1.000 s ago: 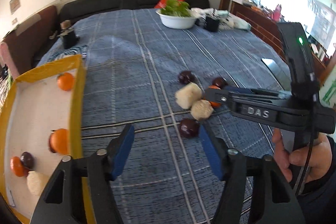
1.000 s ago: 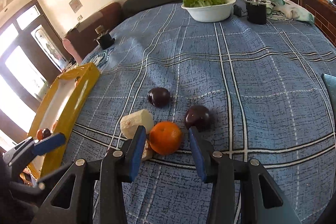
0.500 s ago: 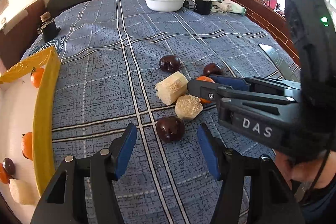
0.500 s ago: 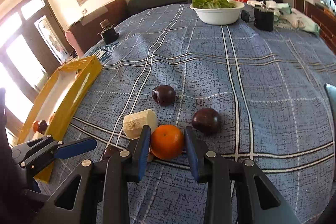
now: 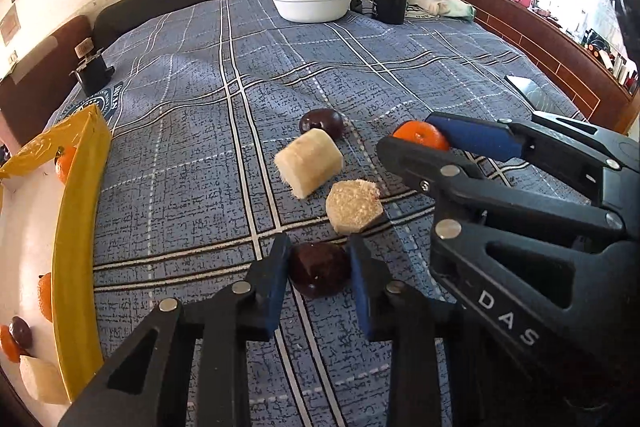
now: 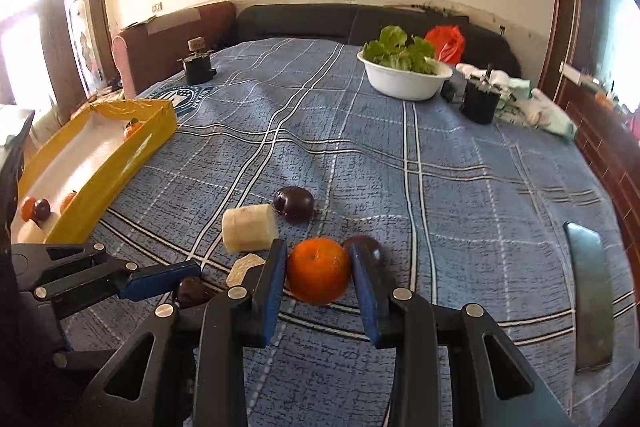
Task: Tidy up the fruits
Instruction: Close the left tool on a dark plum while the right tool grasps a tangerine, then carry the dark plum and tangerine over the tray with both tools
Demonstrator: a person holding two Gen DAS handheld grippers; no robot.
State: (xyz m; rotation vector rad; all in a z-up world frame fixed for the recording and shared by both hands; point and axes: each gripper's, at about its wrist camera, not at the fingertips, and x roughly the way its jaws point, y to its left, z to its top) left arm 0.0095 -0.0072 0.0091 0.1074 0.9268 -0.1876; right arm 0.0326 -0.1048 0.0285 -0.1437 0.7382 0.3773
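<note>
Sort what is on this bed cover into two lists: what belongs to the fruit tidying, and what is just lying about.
Job: orange in the right gripper; dark plum in the left gripper; second plum; two pale chunks; yellow tray.

Lying about: bowl of greens; red bag; black pot; phone.

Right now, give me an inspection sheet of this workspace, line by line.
Surface: blue plaid cloth, rumpled.
Job's things: yellow tray at left holds oranges, a plum and a pale chunk; two pale chunks and two plums on the cloth.
Clutter: white bowl of lettuce, black pots, red bag, flat dark slab.
Grippers: left gripper jaws just closed on a dark plum; right gripper shut on orange.
Cables: nothing seen.
Surroundings: dark sofa, framed picture, door.
</note>
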